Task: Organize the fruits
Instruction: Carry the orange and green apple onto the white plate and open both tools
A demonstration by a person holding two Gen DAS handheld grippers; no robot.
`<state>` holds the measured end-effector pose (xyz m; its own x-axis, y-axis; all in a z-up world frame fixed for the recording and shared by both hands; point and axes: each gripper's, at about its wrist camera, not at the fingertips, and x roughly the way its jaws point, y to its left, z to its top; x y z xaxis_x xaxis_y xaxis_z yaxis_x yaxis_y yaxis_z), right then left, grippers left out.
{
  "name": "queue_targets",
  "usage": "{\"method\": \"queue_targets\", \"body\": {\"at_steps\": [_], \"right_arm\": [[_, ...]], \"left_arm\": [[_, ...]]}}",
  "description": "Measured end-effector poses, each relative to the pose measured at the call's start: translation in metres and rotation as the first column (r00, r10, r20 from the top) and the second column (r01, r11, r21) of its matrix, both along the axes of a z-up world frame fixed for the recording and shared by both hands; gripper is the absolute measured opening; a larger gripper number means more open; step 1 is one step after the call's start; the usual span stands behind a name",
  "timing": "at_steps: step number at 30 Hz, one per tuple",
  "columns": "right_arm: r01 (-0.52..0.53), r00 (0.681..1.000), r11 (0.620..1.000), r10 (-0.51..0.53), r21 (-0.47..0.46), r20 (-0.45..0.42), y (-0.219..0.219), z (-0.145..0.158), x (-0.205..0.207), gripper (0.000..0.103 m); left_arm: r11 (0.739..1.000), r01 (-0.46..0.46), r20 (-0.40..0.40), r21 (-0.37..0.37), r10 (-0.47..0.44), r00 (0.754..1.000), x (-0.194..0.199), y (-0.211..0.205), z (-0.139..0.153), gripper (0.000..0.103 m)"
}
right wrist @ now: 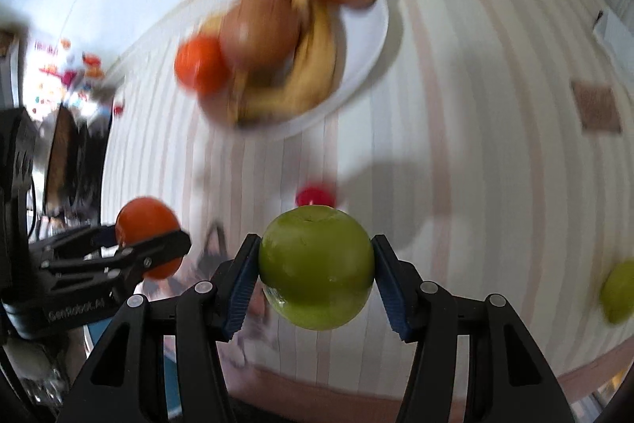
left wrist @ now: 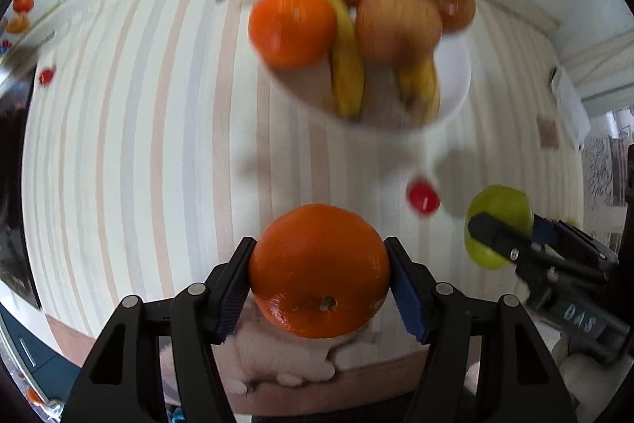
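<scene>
Fruit is split three ways here: some in the jaws, some on a plate, some loose on the surface. An orange (left wrist: 319,270) sits clamped between the blue pads of the left gripper (left wrist: 320,288), stem end toward the camera, lifted clear of the striped tablecloth (left wrist: 138,145). A green apple (right wrist: 316,266) is gripped the same way by the right gripper (right wrist: 316,274), also off the surface. The two grippers hang side by side, apart from each other.

Farther away, a white plate (left wrist: 455,74) holds a second orange (left wrist: 292,26), bananas (left wrist: 348,66), a brownish apple (left wrist: 396,24) and two more round fruits at the back (blurred, so their kind is hard to tell). Between the grippers and the plate a small red round thing (left wrist: 422,196) lies on the cloth. In the right wrist view another green fruit (right wrist: 618,292) rests on the surface near the right edge, well apart from the plate.
</scene>
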<state>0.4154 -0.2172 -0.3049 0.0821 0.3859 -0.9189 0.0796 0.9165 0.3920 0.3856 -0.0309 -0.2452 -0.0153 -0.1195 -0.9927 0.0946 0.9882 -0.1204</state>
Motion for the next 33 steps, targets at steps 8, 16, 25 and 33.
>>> {"method": "queue_targets", "body": {"at_steps": [8,16,25,33], "right_arm": [[0.118,0.991,0.993,-0.118,0.013,0.066,-0.028,0.000,0.089,0.059],[0.083,0.994,0.996,-0.080,-0.033,0.079,-0.016,-0.019,0.122,0.059],[0.092,0.992,0.995,-0.089,-0.031,0.088,-0.009,-0.038,0.122,0.059],[0.084,0.991,0.996,-0.079,-0.040,0.112,-0.006,-0.040,0.121,0.059]], "left_arm": [[0.999,-0.027,0.050,-0.036,0.029,0.998,0.056,-0.002,0.011,0.062],[0.996,-0.019,0.050,-0.087,0.024,0.998,0.086,-0.012,-0.008,0.062],[0.996,-0.038,0.090,-0.082,0.046,0.995,0.088,-0.013,-0.027,0.062],[0.998,-0.027,0.136,-0.064,0.036,0.990,0.082,-0.014,-0.031,0.063]]}}
